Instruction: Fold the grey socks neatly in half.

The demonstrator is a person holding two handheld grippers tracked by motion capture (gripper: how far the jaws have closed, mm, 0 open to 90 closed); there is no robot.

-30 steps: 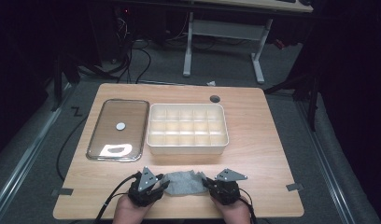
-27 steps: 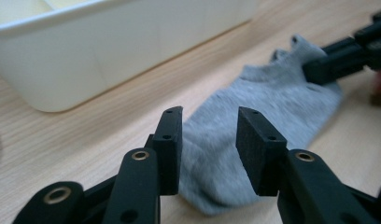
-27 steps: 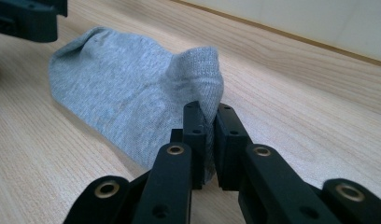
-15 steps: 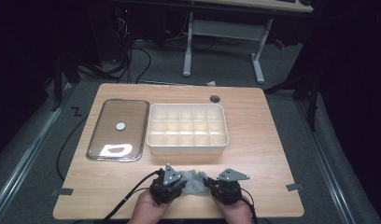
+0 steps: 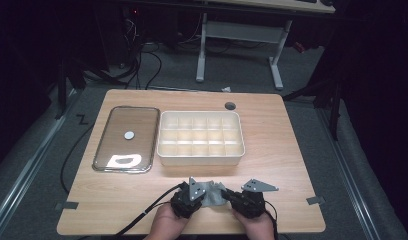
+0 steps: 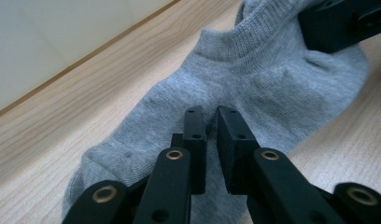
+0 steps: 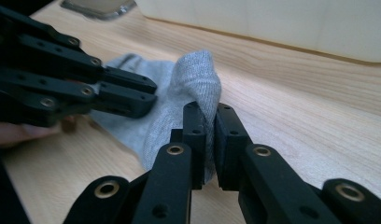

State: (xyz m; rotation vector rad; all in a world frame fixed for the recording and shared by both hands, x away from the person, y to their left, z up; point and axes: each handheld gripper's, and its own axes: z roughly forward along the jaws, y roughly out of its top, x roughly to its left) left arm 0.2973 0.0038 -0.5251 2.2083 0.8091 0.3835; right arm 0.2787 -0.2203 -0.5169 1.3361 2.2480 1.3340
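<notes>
table [image 5: 287, 165] | left claw [image 6: 211, 122] moved right, nearly closed over sock [image 6: 254, 84] | right claw [image 7: 208, 122] pinching sock

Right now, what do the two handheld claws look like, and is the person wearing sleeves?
Both are black. The left claw and right claw have flat black link bars with brass-ringed rivets and blocky black pads. Each carries a grey three-cornered plate on top, and black cables trail from them. No sleeves in view; the forearms are bare.

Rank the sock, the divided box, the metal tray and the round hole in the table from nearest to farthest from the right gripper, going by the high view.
From the right gripper:
1. Grey sock, pinched in it, just to its left.
2. Divided box, directly beyond.
3. Metal tray, farther off to the left.
4. Round hole, at the table's far edge.
</notes>
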